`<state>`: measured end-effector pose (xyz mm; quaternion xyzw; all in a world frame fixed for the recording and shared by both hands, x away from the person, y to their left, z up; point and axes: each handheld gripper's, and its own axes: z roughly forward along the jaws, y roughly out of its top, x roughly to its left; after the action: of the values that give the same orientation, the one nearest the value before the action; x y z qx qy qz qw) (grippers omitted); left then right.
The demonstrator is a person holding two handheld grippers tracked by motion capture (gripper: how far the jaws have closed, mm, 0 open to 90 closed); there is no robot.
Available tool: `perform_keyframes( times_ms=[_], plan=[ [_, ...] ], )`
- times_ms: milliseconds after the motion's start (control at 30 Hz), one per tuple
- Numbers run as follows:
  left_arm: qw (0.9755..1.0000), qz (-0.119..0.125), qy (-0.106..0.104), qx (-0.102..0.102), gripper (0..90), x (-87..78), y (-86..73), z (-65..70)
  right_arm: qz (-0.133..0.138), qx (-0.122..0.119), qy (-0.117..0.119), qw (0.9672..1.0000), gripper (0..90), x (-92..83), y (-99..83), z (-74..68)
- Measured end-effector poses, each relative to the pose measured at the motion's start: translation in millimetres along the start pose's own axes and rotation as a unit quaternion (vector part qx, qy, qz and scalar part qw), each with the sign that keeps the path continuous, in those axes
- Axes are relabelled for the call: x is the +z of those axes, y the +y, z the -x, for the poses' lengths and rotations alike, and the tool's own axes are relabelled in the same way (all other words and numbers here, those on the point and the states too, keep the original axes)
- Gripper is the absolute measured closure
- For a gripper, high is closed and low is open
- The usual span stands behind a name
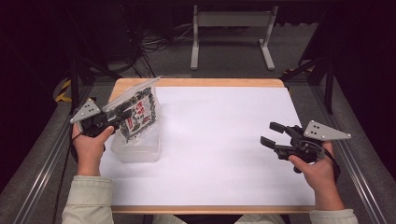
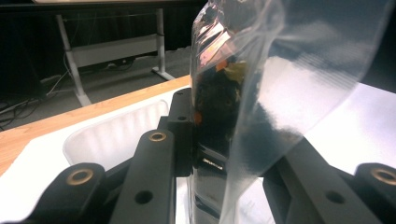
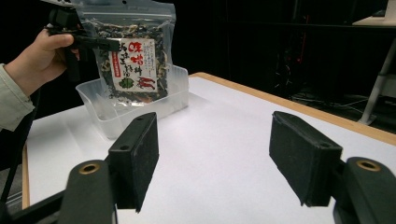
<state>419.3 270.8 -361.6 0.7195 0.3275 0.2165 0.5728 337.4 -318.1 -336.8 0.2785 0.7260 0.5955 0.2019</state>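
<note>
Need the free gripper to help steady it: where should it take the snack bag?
Take the bag by its flat clear top strip, beside where the left gripper pinches the edge. Come from the open table side. The bag hangs upright over the tub, so the bulging lower body is likely harder to clamp.

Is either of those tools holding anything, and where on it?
The left tool grips the clear snack bag by its side edge, above the plastic tub. The right tool is open and holds nothing.
</note>
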Motion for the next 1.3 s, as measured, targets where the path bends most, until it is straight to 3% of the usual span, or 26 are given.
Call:
perform_keyframes(
  times_ms=[400, 867, 1000, 1167, 1233, 1300],
  plan=[
    [0.9996, 0.015, 0.001, -0.024, 71.8, -5.0, -10.5, -7.9, 0.003, 0.003, 0.002, 1.0, 33.8, -1.1, 1.5, 0.8],
    [0.9994, 0.017, 0.011, -0.029, 70.0, -5.9, -4.4, -5.0, 0.005, 0.006, 0.0, 1.0, 33.9, -2.1, 1.1, 3.5],
    [0.9983, 0.041, 0.015, -0.038, 59.3, -7.0, -3.0, -5.2, 0.004, 0.006, -0.001, 1.0, 33.7, -1.9, 0.9, 3.6],
    [0.9945, 0.074, 0.043, -0.06, 27.0, -10.4, 2.5, -3.4, 0.003, 0.007, 0.0, 1.0, 33.4, -1.3, 0.4, 3.9],
    [0.9935, 0.08, 0.06, -0.054, 17.2, -13.6, 6.0, -2.0, 0.004, 0.008, 0.001, 1.0, 33.2, -0.9, 0.3, 4.2],
    [0.9923, 0.088, 0.074, -0.046, 13.4, -17.2, 9.6, 0.3, 0.005, 0.009, 0.003, 0.9999, 33.1, -0.4, 0.3, 4.6]
  ],
)
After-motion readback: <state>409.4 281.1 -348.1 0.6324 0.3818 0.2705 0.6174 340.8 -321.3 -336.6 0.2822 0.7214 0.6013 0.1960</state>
